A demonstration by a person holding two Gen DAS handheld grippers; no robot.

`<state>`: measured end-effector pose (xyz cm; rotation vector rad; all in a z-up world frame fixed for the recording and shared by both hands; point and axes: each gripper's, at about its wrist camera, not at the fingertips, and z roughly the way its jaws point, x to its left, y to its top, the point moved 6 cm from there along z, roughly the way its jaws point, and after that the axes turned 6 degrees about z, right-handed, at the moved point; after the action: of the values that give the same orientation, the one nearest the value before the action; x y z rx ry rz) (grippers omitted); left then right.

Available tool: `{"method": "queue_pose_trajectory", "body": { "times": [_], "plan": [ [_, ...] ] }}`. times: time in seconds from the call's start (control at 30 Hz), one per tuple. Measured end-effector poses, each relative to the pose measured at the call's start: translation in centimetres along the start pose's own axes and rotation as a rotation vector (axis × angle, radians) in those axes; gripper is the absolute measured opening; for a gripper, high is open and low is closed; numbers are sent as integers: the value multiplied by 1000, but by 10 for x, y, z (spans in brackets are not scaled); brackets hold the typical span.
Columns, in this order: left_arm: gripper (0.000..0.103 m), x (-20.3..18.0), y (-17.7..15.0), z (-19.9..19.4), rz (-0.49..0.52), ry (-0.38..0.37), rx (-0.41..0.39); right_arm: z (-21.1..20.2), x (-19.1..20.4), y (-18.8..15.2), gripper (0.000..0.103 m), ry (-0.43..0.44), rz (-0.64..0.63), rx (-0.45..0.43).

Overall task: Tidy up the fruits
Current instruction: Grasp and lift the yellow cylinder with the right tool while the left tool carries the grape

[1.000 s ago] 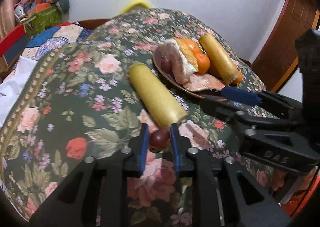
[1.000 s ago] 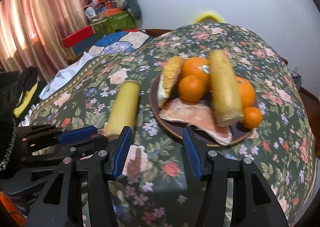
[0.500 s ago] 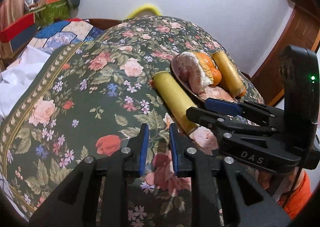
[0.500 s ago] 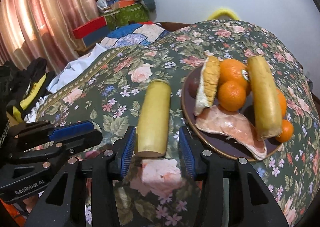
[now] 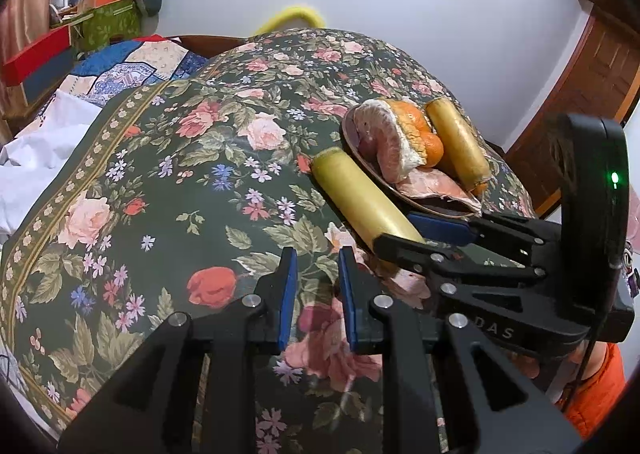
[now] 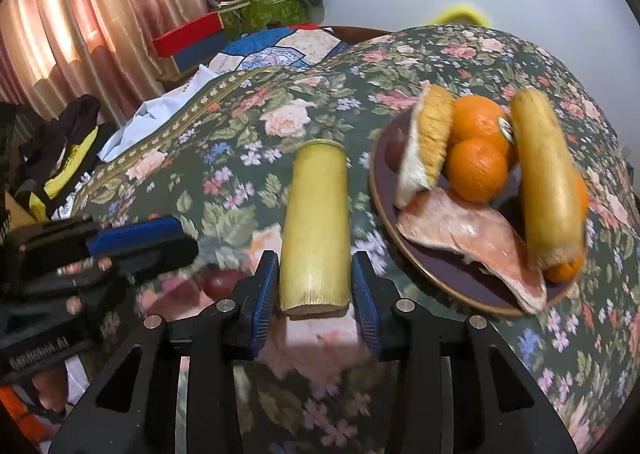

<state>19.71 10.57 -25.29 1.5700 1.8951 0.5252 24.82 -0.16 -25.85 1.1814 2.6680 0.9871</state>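
A yellow sugarcane piece [image 6: 316, 226] lies on the floral cloth [image 6: 248, 126] just left of a brown plate [image 6: 452, 278]. The plate holds oranges [image 6: 476, 168], a second cane piece [image 6: 548, 182] and pomelo pieces [image 6: 476, 238]. My right gripper [image 6: 315, 286] is open, its jaws on either side of the near end of the loose cane piece. A small dark red fruit [image 6: 222, 282] lies on the cloth beside its left finger. My left gripper [image 5: 314, 282] is open and empty above the cloth, left of the cane piece [image 5: 360, 198] and the plate [image 5: 424, 206].
Boxes and cushions [image 6: 260, 2] are piled at the back left by a pink curtain [image 6: 80, 26]. Loose clothes [image 6: 60, 158] lie off the left edge of the cloth. A wooden door [image 5: 576, 94] stands at the right.
My left gripper let go of the dark red fruit and pulled back left and up. My right gripper moved left from the plate until its jaws flank the loose cane piece.
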Motion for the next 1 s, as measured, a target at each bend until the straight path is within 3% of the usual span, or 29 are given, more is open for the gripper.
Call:
{"method": "queue_pose_trajectory", "body": {
  "times": [0.27,0.67,1.0],
  "plan": [
    [20,-21,0,1,42,-20,1,-16,-13,-12,35,-14,2,18],
    [24,-16,-3,5,59,-10,27,13,-11,4,35,25,-8,46],
    [23,-33,-7,9,99,-14,33,-10,-17,-10,35,9,20,0]
  ]
}}
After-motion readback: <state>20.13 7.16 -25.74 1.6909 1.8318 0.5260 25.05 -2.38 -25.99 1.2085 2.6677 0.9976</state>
